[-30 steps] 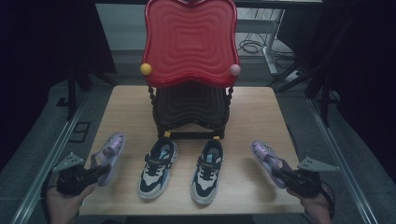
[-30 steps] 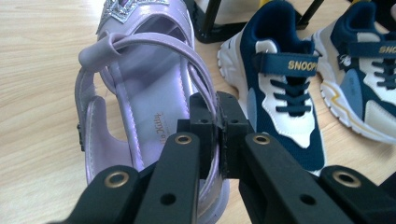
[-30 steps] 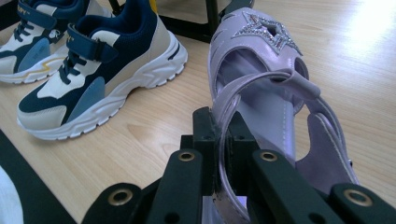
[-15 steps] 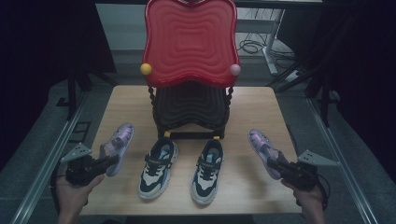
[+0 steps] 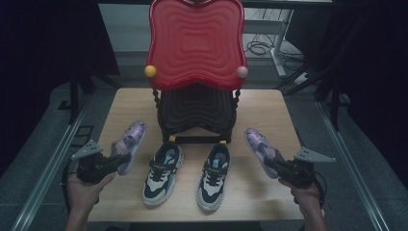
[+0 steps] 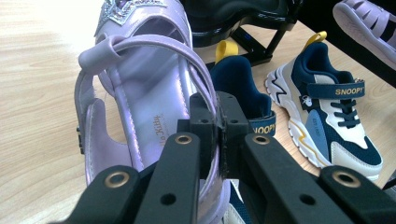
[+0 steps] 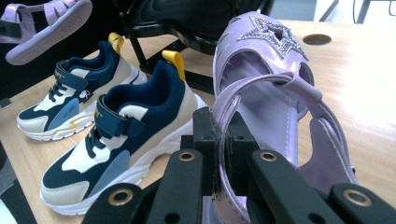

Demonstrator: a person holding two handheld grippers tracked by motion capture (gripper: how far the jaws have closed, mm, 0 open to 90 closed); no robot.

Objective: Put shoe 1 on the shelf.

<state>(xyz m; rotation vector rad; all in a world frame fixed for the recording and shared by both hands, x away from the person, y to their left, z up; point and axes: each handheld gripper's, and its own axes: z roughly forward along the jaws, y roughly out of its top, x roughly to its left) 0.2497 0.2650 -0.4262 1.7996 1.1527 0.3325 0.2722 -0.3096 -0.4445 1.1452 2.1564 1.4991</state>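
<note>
While you held thin heel straps, slip risk was high: glossy lilac patent sandal in left gripper, jaws nearly closed on strap, hung above wooden table. Right gripper pinched matching star-trimmed lilac sandal likewise; swinging could strike navy-cream mesh sneakers. Beyond stood ribbed red-and-black plastic chair.

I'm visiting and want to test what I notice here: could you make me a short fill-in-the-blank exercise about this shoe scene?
1. Each claw, the left claw and the right claw, is shut on a ____ sandal.
2. Between the left sandal and the right sandal stand two ____ on the table.
3. The word on the sneaker strap reads ____.

Missing words: purple; sneakers; SNOOPY
</note>
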